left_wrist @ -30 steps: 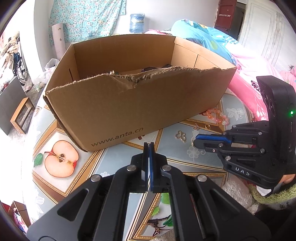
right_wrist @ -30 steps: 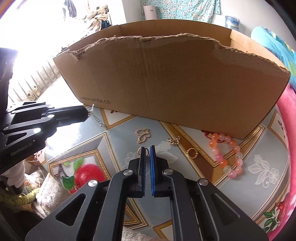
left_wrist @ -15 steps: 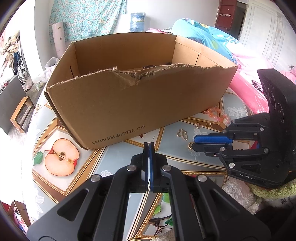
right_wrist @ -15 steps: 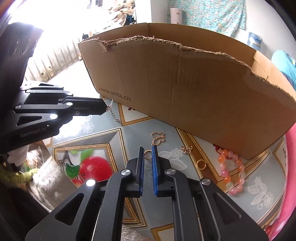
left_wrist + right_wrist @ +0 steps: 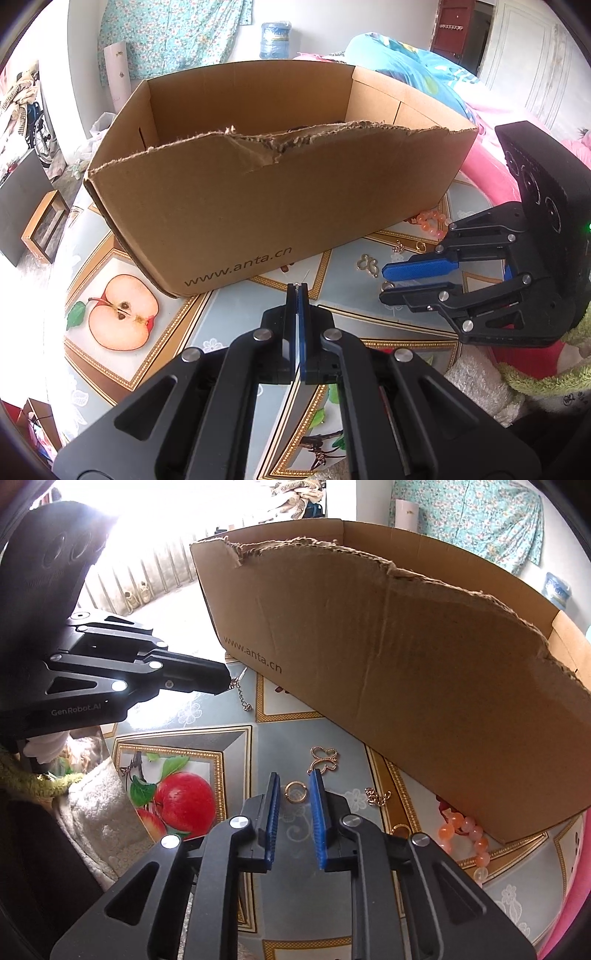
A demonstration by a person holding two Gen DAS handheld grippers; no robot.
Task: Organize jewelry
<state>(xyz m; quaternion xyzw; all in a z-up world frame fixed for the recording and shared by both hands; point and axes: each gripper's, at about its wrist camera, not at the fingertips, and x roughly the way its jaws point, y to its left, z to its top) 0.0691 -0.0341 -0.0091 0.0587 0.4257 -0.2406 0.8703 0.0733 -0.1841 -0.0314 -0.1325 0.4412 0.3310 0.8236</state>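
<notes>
Left gripper (image 5: 231, 682) clenched on thin gold chain (image 5: 242, 698), links dangling to fruit-print tablecloth (image 5: 207, 738). Right gripper (image 5: 294, 788) has just parted slightly; blue ribbed pads straddle small gold ring (image 5: 296, 792) lying flat, not pressing it. Filigree butterfly pendant (image 5: 325, 759) beyond. Torn corrugated cardboard box (image 5: 406, 664) behind. Orange-pink bead bracelet (image 5: 467, 834) at right, at box's foot.

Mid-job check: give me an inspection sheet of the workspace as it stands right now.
Surface: fruit-print tablecloth.
Job's things: cardboard box open-topped, torn rim; gold ring, butterfly pendant, small chain piece, second ring, pink bead bracelet lying loose beside it.
Clutter: nothing seen.
Grippers: left gripper shut on a thin chain; right gripper jaws just opened, astride the gold ring, not pressing it.
Cables: nothing seen.
Surroundings: water jug, floral curtain, bedding.
</notes>
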